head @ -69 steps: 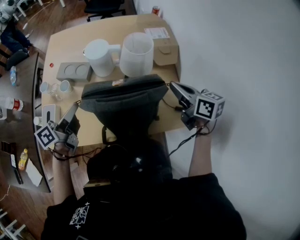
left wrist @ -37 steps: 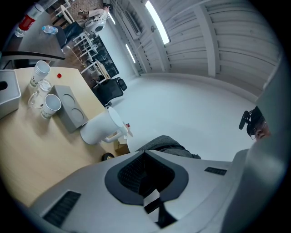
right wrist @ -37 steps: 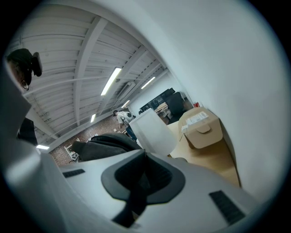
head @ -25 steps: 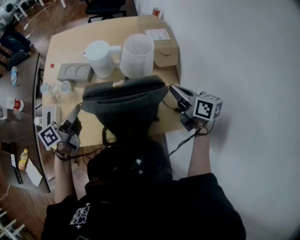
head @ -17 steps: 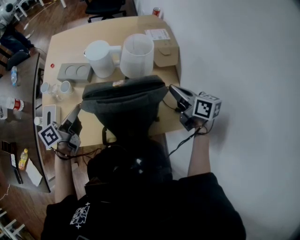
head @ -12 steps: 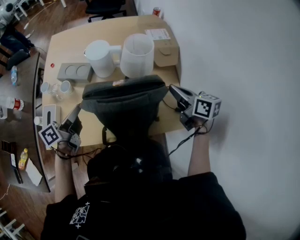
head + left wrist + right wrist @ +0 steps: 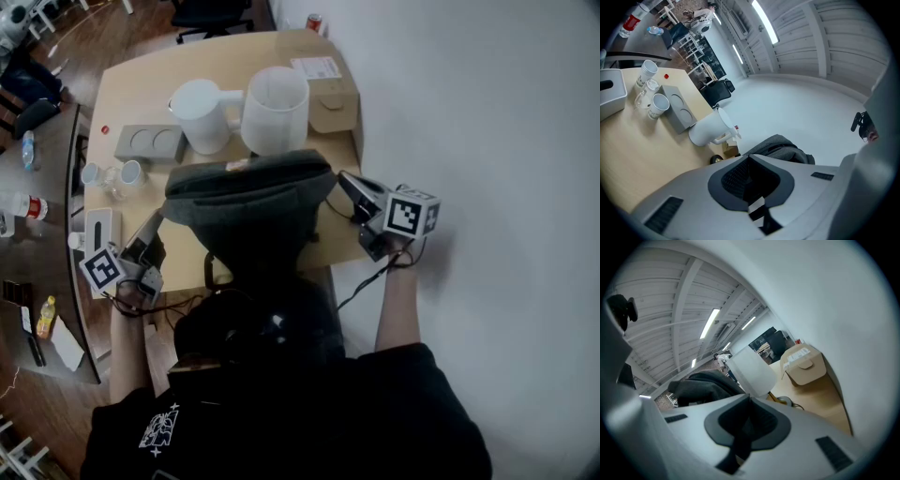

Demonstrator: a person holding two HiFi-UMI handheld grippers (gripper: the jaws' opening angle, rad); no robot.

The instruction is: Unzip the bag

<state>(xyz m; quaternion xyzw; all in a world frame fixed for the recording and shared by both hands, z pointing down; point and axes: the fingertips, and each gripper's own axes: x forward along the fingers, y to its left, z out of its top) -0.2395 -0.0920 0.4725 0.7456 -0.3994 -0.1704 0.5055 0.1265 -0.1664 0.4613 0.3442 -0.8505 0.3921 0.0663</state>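
The dark grey bag point(image 7: 248, 211) stands on the wooden table point(image 7: 141, 84) at its near edge, its zip line running across the top. My left gripper point(image 7: 150, 225) sits just off the bag's left end, jaws shut and empty point(image 7: 749, 158); that view shows the bag point(image 7: 783, 147) ahead on the right. My right gripper point(image 7: 345, 178) is beside the bag's right end, jaws also shut with nothing seen between them point(image 7: 750, 399). In the right gripper view the bag point(image 7: 701, 383) lies to the left, apart from the jaws.
Behind the bag stand a white kettle point(image 7: 199, 114) and a tall white container point(image 7: 275, 108), with a cardboard box point(image 7: 333, 98) at the right. A grey two-hole block point(image 7: 148, 143), small cups point(image 7: 112, 175) and a white tissue box point(image 7: 97, 227) are at the left.
Both grippers have drifted very slightly toward the bag since the earliest frame. The bag has not moved and both pairs of jaws stay shut.
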